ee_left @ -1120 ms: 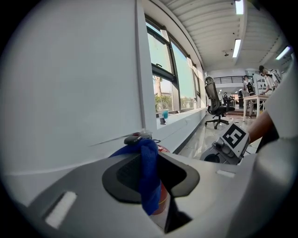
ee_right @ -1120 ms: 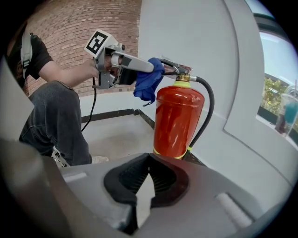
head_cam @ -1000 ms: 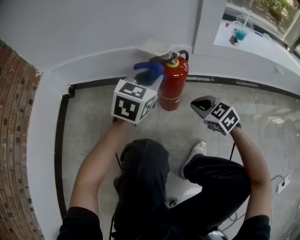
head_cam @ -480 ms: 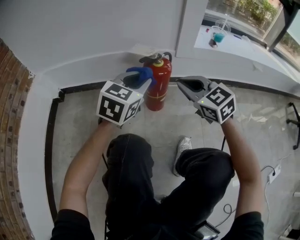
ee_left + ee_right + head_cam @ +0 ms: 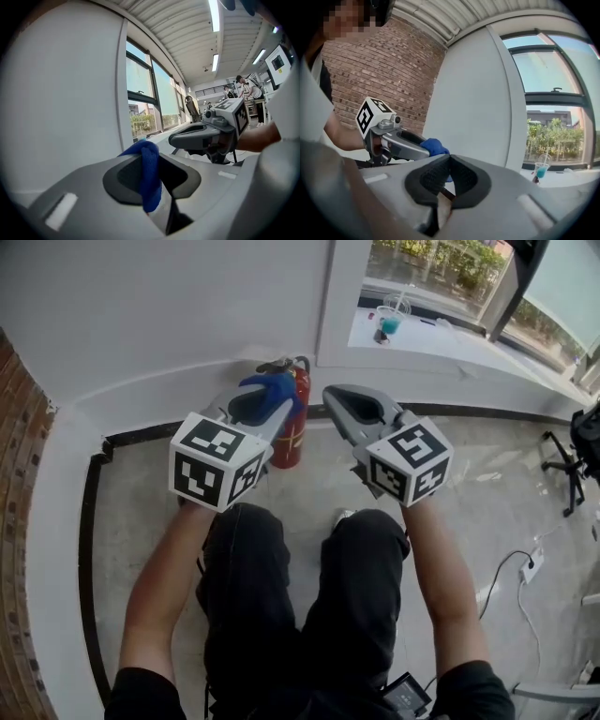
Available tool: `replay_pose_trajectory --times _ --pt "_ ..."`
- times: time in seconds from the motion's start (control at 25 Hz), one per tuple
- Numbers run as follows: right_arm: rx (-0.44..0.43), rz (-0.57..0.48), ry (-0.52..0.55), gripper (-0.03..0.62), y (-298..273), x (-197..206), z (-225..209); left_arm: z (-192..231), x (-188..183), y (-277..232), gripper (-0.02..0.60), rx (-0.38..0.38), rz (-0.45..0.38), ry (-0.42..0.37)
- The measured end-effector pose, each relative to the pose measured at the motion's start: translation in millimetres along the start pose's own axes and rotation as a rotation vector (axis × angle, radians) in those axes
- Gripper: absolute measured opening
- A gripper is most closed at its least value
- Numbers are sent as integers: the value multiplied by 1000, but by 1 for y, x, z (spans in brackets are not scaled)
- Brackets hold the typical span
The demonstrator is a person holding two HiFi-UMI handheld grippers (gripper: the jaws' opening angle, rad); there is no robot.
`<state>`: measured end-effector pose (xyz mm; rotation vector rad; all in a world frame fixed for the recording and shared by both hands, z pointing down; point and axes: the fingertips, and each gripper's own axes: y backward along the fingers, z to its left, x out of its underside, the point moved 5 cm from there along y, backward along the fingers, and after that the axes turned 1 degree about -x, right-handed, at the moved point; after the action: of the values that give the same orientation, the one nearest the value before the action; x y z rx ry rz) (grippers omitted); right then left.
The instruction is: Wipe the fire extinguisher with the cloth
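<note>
The red fire extinguisher (image 5: 292,430) stands on the floor against the white wall, partly hidden behind my left gripper. My left gripper (image 5: 266,399) is raised in front of it and is shut on a blue cloth (image 5: 269,387). In the left gripper view the cloth (image 5: 149,174) hangs folded over between the jaws. My right gripper (image 5: 335,399) is held up beside it to the right, shut with nothing in it. In the right gripper view the pads (image 5: 436,177) meet at the tips, and the left gripper (image 5: 396,139) with the cloth (image 5: 434,146) shows to the left.
A brick wall (image 5: 17,521) runs along the left. A window ledge (image 5: 441,338) at the back holds a cup of teal liquid (image 5: 389,322). An office chair (image 5: 574,454) and a power strip with cable (image 5: 531,566) are at the right. The person's legs are below the grippers.
Both grippers have risen and drawn away from the extinguisher, the right one tipping up from pointing down. The head view has lifted, showing more window and floor. The cloth stays in the left jaws.
</note>
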<state>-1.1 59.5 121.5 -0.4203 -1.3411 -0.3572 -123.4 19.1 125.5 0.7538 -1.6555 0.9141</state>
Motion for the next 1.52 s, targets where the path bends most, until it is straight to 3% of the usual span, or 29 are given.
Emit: replay_pose_trajectory --times 0.36,0.92,1.52 --pt "31 -55 -98 3 33 -15 47 -33 0 47 97 -17 -22 41" --pt "22 -120 -102 3 59 -27 112 -66 -1 108 97 -70 -76 49" --pt "20 -140 -120 3 65 -31 127 -74 -1 124 97 -81 -113 58"
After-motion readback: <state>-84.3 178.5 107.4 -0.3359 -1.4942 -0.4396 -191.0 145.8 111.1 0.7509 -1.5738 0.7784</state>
